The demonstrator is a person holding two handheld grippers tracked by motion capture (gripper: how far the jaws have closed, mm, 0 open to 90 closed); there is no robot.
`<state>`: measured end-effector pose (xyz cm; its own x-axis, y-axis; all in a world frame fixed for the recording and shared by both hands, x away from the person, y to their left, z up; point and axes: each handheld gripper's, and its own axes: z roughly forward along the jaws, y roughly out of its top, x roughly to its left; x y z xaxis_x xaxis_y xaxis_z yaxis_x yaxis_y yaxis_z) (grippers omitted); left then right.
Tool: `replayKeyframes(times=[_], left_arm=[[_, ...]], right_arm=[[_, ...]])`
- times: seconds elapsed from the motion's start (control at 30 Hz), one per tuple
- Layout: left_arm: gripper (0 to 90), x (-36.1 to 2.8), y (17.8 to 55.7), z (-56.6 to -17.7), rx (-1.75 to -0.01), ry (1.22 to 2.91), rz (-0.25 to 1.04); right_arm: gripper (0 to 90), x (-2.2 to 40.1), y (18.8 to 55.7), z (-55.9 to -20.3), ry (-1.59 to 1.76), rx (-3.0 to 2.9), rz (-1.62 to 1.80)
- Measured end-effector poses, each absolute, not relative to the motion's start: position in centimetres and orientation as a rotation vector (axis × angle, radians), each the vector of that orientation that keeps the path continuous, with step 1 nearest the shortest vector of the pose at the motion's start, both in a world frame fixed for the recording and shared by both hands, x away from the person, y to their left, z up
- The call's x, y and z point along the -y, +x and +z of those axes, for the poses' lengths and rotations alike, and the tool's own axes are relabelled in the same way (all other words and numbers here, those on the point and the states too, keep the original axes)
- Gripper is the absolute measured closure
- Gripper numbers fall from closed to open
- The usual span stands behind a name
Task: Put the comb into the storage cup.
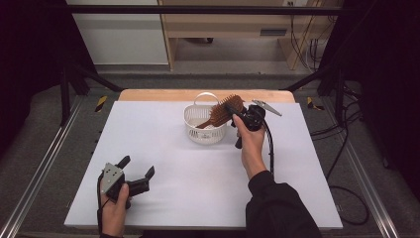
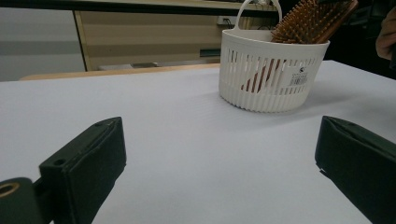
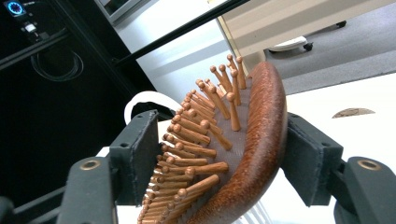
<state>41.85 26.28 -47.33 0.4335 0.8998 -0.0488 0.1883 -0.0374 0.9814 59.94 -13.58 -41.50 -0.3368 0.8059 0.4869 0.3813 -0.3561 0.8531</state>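
The wooden hairbrush (image 1: pixel 225 110) stands tilted in the white basket (image 1: pixel 198 130), its handle down inside and its bristled head sticking up and out over the rim toward the right. In the right gripper view the brush head (image 3: pixel 224 154) lies between the two black jaws of the right tool (image 3: pixel 219 161): the smooth brown back touches the jaw on that view's right, while the bristle tips reach toward the other jaw, and a sliver of space seems to remain there, so whether that pad presses on them is too close to tell. The right tool's jaws stand about the width of the head. The right hand (image 1: pixel 250 144) holds this tool just beside the basket, with its cable trailing back along the sleeve.

The basket sits on the far middle of the white counter (image 1: pixel 188 188), its looped handle upright at the back; through its slotted wall the left gripper view shows the brush handle inside (image 2: pixel 254 79).

The left tool (image 1: pixel 134 174) rests well apart at the near left corner of the counter, held by the left hand (image 1: pixel 115 206). Its jaws are spread wide with bare counter between them.
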Motion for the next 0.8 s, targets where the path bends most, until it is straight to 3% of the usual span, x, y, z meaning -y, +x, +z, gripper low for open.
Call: replayKeyframes(times=[0.3, 0.8], left_arm=[[2.0, -26.30, 41.85, -47.33, -1.002, 1.522, 0.765], [2.0, -26.28, 41.83, -47.31, -1.001, 1.522, 0.768]], right_arm=[[18.4, 13.45, 59.97, -41.27, 1.558, -1.534, 1.687], [9.6, 13.52, 59.53, -40.51, 1.514, -1.567, 1.632]])
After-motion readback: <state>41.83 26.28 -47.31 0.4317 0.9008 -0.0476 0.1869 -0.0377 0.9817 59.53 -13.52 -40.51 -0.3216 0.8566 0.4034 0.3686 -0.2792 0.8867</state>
